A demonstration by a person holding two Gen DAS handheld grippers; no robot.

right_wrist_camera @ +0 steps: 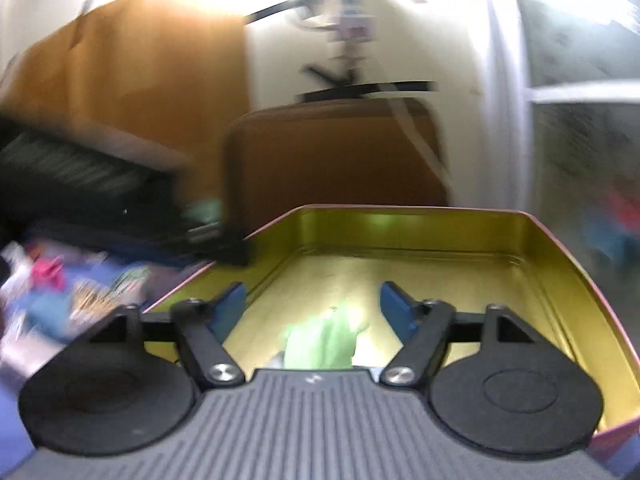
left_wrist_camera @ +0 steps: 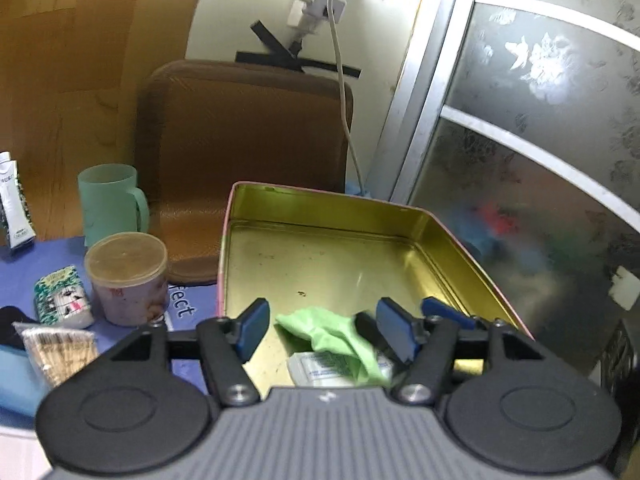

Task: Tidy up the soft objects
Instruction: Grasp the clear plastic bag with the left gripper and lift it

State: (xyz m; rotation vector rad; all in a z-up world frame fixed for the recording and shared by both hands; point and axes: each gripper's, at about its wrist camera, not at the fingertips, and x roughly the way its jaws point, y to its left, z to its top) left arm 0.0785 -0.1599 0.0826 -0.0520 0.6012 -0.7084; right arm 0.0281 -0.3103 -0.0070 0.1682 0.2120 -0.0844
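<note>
Left hand-held gripper (left_wrist_camera: 320,330): blue pads apart, nothing clamped, poised over the near end of the shallow gold-lined rectangular tin with pink outer walls (left_wrist_camera: 448,236). Right hand-held gripper (right_wrist_camera: 312,308): pads likewise apart and empty, over the same tin, view blurred.

Between and below the left pads: crumpled light-green soft cloth (left_wrist_camera: 328,332), lying on the tin floor at the near end, draped over a small white flat packet with green print (left_wrist_camera: 316,368).

Probably the release-and-clear step, cloth already in the tin. Best done by lifting straight up and away, pads kept wide so no fold snags and drags the cloth out. Worth avoiding contact between the two grippers, which appear close together here.

Further out, on the blue-covered desk left of the tin: clear lidded plastic tub (left_wrist_camera: 128,280), patterned tissue pack (left_wrist_camera: 62,296), bag of cotton swabs (left_wrist_camera: 60,348), pale green mug (left_wrist_camera: 110,200). Next soft items likely there; tissue pack a fair candidate.
</note>
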